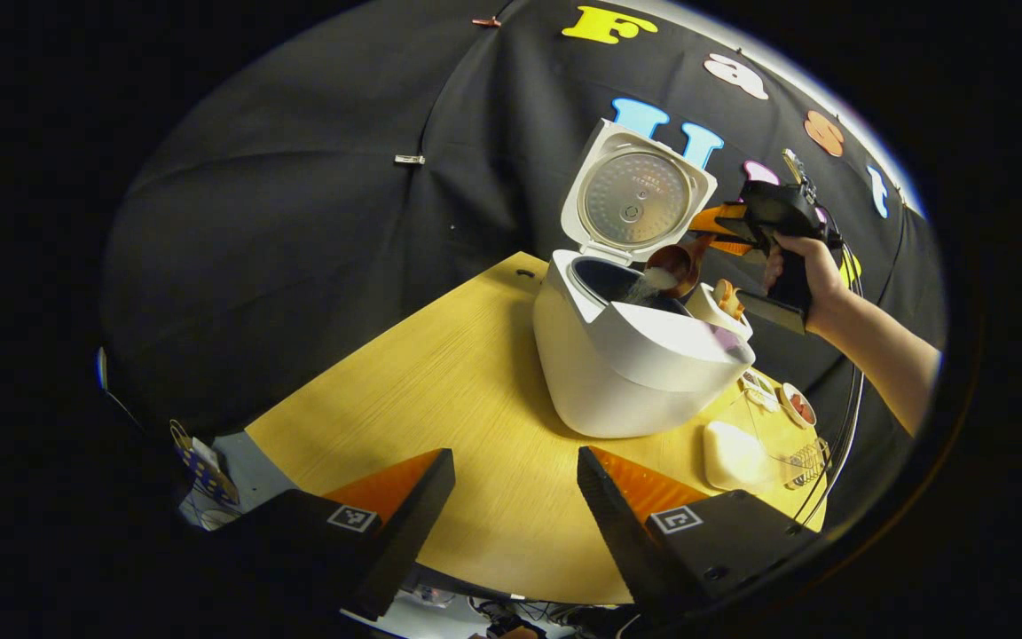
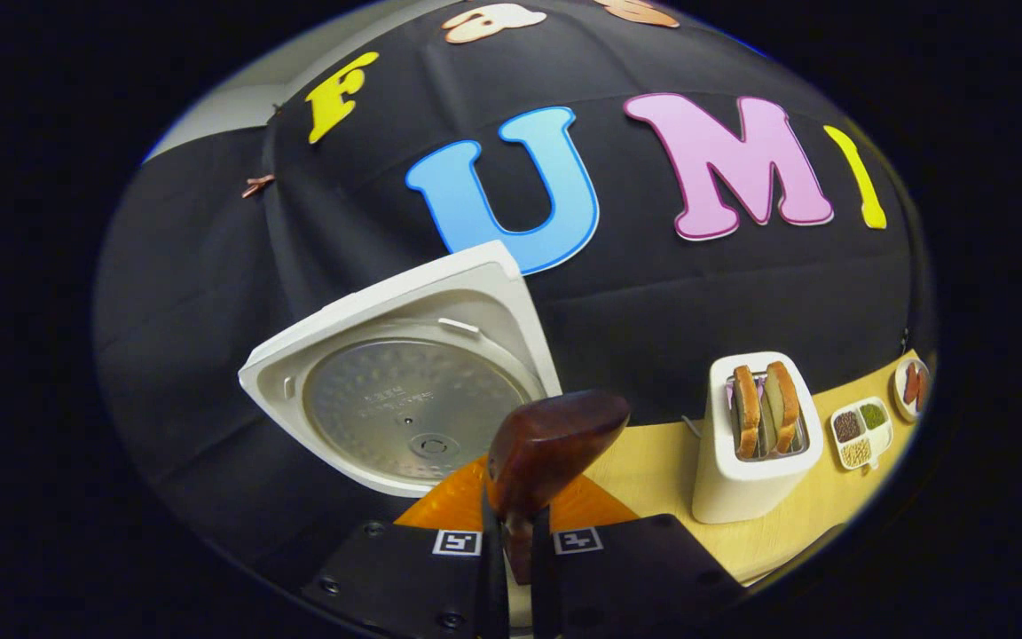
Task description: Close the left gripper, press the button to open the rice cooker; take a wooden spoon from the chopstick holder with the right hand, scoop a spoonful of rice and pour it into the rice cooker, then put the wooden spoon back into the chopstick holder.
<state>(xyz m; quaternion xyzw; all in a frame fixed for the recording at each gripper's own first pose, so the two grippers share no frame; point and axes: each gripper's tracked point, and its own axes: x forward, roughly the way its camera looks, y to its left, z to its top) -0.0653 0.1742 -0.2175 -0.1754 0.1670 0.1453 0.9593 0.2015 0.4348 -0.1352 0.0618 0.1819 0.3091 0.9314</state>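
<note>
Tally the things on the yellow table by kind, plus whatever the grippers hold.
Rice cooker, lid open: 1
Toaster: 1
Bread slices in the toaster: 2
Divided dish of grains: 1
Wooden spoon, held by the right gripper: 1
Total: 6

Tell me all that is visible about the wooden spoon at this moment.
The wooden spoon is dark reddish-brown, glossy wood with a round bowl. The right gripper is shut on its handle. It is tipped over the open rice cooker, and white rice slides from the bowl into the pot. In the right gripper view the bowl's back faces the camera.
</note>
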